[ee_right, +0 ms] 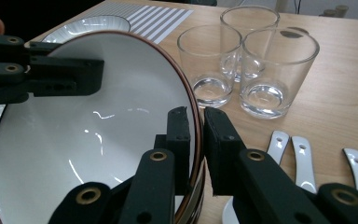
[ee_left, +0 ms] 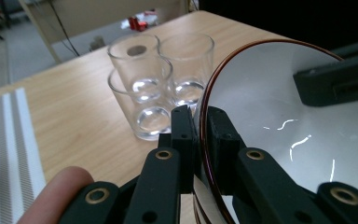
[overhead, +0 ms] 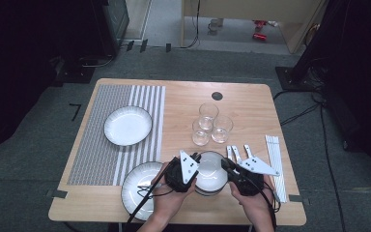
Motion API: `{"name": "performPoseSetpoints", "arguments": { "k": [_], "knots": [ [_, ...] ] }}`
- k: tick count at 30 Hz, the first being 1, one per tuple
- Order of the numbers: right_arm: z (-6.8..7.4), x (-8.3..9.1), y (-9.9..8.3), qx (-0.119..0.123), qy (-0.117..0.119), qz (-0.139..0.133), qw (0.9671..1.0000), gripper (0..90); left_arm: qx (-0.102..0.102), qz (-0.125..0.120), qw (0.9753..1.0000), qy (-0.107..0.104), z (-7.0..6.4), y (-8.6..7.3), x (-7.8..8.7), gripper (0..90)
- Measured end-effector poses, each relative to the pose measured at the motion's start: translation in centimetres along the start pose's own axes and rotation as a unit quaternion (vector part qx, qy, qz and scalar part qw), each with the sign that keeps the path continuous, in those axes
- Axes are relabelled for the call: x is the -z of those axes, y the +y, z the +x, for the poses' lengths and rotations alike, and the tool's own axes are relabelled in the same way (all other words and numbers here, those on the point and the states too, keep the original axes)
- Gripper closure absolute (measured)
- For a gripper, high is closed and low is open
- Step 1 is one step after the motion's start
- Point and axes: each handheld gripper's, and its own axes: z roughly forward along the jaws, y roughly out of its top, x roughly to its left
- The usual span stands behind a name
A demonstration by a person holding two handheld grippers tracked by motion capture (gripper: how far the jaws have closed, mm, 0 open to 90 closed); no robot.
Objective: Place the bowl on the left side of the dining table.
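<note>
A white bowl with a thin brown rim [overhead: 209,170] sits near the table's front edge, held from both sides. My left gripper [overhead: 195,161] is shut on its left rim, one jaw inside and one outside, as the left gripper view shows at the left gripper [ee_left: 199,115] and the bowl [ee_left: 284,126]. On the opposite rim my right gripper [overhead: 228,164] is shut the same way, seen close up at the right gripper [ee_right: 196,115] and the bowl [ee_right: 98,140]. A hand holds each gripper.
Three clear glasses [overhead: 207,126] stand close behind the bowl. White spoons [overhead: 237,153] lie to its right, with white sticks [overhead: 276,164] beyond them. A plate [overhead: 128,125] rests on the striped placemat [overhead: 96,145]; a second plate [overhead: 140,189] lies beside the bowl's left.
</note>
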Motion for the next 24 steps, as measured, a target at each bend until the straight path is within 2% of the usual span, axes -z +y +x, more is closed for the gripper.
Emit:
{"name": "performPoseSetpoints", "arguments": {
  "k": [3, 5, 8, 12, 14, 15, 17, 20, 24],
  "knots": [
    [0.4, -0.3, -0.1, -0.014, -0.014, 0.001, 0.9998, 79.0, 0.005, -0.017, 0.9998, 0.000, 0.0, 0.2, 0.5, 84.1],
    [0.5, -0.4, -0.2, -0.021, -0.017, -0.001, 0.9996, 81.4, -0.005, -0.025, 0.9996, 0.007, -0.3, 0.5, 0.7, 84.0],
    [0.5, -0.2, -0.1, -0.039, -0.017, -0.018, 0.9989, 83.5, 0.003, -0.025, 0.9997, 0.004, -0.3, 0.5, 0.9, 83.9],
    [0.9, 0.3, 0.0, -0.029, -0.034, -0.038, 0.9983, 83.9, 0.032, -0.022, 0.9992, -0.007, -0.1, 0.8, 1.0, 83.0],
    [0.9, 0.5, 0.0, -0.030, -0.030, -0.051, 0.9978, 83.9, 0.042, -0.005, 0.9990, -0.016, 0.1, 0.9, 0.9, 77.5],
    [1.0, 0.6, 0.1, -0.031, -0.025, -0.066, 0.9971, 83.9, 0.047, -0.002, 0.9987, -0.020, 0.2, 0.9, 0.9, 74.2],
    [1.4, 0.9, 0.3, -0.010, -0.029, -0.082, 0.9962, 83.9, 0.051, 0.001, 0.9986, -0.016, 0.1, 0.8, 0.9, 71.5],
    [2.0, 1.2, 0.4, 0.005, -0.041, -0.098, 0.9943, 83.8, 0.082, 0.002, 0.9959, -0.039, 0.5, 0.8, 1.0, 72.6],
    [2.3, 1.4, 0.3, 0.016, -0.051, -0.120, 0.9913, 83.6, 0.103, -0.002, 0.9937, -0.044, 0.7, 0.8, 1.1, 75.4]
  ]
}}
